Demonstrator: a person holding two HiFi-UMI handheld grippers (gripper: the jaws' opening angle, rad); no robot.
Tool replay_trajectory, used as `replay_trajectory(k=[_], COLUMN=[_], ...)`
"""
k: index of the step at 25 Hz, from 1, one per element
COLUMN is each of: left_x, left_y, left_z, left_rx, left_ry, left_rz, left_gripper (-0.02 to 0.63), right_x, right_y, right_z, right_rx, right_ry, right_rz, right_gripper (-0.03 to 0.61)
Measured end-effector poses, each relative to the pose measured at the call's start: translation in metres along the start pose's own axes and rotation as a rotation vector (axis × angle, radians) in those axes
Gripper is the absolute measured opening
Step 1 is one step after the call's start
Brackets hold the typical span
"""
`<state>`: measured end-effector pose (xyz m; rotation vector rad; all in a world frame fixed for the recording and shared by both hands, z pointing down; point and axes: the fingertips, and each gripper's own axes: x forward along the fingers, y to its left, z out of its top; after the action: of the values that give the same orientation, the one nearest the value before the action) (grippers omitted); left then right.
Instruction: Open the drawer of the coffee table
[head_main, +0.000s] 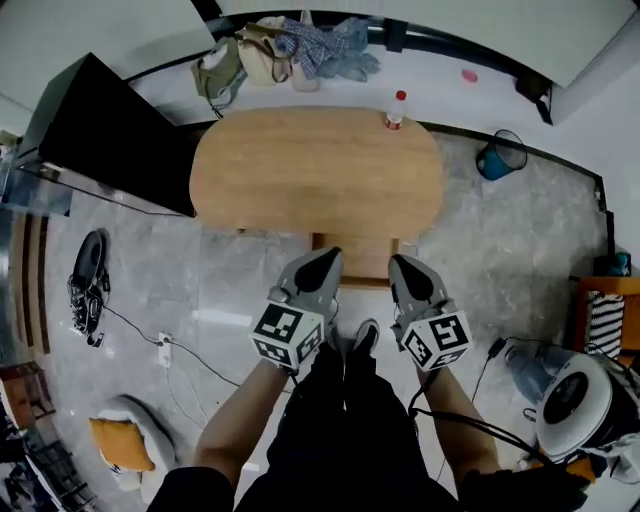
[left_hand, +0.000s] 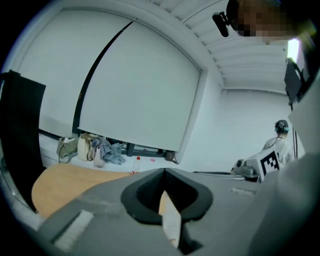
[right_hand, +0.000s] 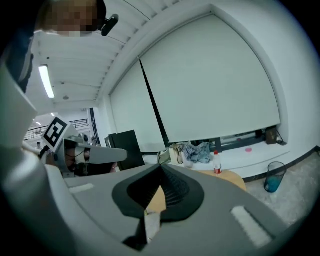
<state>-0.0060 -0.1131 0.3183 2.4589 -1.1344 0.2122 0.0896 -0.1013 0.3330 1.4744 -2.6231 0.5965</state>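
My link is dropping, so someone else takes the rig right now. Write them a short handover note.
Left gripper: shut, empty, held in the air clear of the table.
Right gripper: shut, empty, level with it alongside.
Coffee table: straight ahead. Its drawer juts out from the near edge, seen between the two gripper tips.
Done: the drawer looks pulled open.
Left: probably nothing; just check it is out far enough.

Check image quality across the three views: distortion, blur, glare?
Head view: heavy fisheye curving straight edges, coffee table sharp and evenly lit. Left gripper view: black vignette corners, left gripper close and soft. Right gripper view: ceiling light glaring, right gripper soft too.
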Motion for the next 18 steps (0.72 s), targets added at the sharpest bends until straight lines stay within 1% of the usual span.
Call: replay_trajectory(k=[3,7,11,15,18], left_x=[-0.019,-0.041,-0.063,-0.082,-0.094], left_y=[-0.028,-0.053,-0.065,-0.084,-0.097], left_z=[0.047,0.112,0.174,0.216,0.242], left_rx=[0.063,0.164,0.205,0.235,0.282], left_ry=[-0.048,-0.131,-0.242,-0.33,-0.395], left_rz=[-0.022,-0.029,-0.004,-0.009,-0.01], left_gripper=[0.002,0.002,0.002,0.002,0.002], right_x=[-0.016,-0.037,-0.052,-0.07,-0.08], right_y=[0.025,0.05,0.07,0.088,0.098], right_z=[0.052,0.124,0.186,0.232,0.261], right_rx=[-0.039,-0.136,-0.225,-0.298,-0.354], right_ry=[-0.05,-0.143,-0.232,-0.313,-0.374], right_rz=[0.02,0.045,0.04,0.028,0.005], right_gripper=[0.002,0.002,0.002,0.002,0.002])
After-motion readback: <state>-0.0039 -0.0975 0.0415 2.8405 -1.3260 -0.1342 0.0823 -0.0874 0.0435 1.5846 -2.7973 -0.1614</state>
